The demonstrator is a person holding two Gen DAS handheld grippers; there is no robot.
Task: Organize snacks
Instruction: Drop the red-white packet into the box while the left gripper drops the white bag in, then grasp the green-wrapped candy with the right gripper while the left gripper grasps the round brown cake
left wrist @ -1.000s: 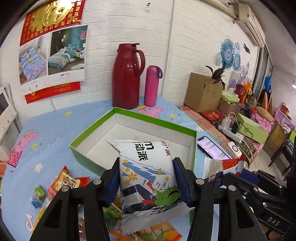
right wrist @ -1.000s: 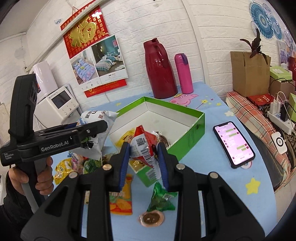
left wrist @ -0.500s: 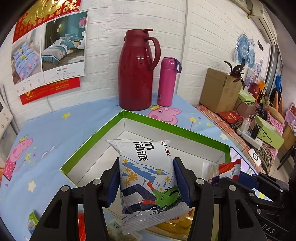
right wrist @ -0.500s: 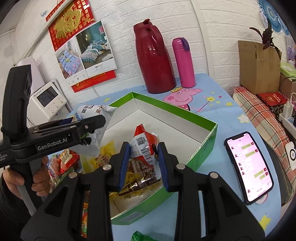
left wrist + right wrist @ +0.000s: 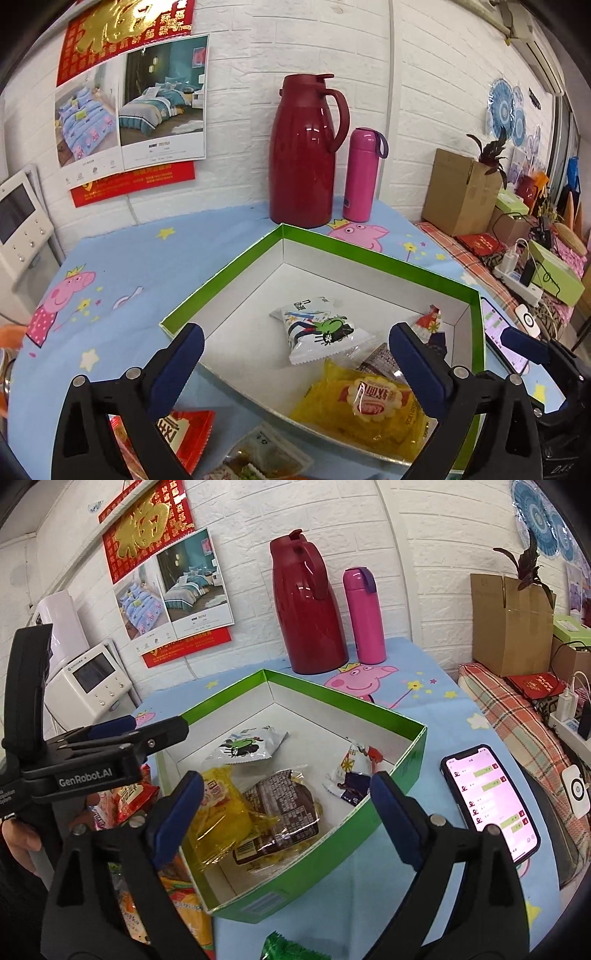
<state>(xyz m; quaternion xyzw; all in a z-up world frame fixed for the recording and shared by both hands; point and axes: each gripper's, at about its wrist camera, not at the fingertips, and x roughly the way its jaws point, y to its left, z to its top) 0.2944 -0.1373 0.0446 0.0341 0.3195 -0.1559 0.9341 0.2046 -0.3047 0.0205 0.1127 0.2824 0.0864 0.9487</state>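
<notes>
- Inside the box point(image 5: 384, 808): cartoon-bug packet point(image 5: 246, 746) toward the far side, biscuit packet point(image 5: 218, 812) and dark packet point(image 5: 284, 812) nearer.
- Behind the box: jug point(image 5: 308, 609), flask point(image 5: 364, 616).
- Right of the box: phone point(image 5: 489, 801).

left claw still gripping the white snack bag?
No, the left claw is open and empty; the white snack bag lies inside the green box.

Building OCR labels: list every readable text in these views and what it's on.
"GenRobot.AI": side of the left tongs.
"福": gold on the red wall calendar.
"软面": yellow snack packet in the green box.
Phone chat, brown packet print, calendar small print: unreadable.
</notes>
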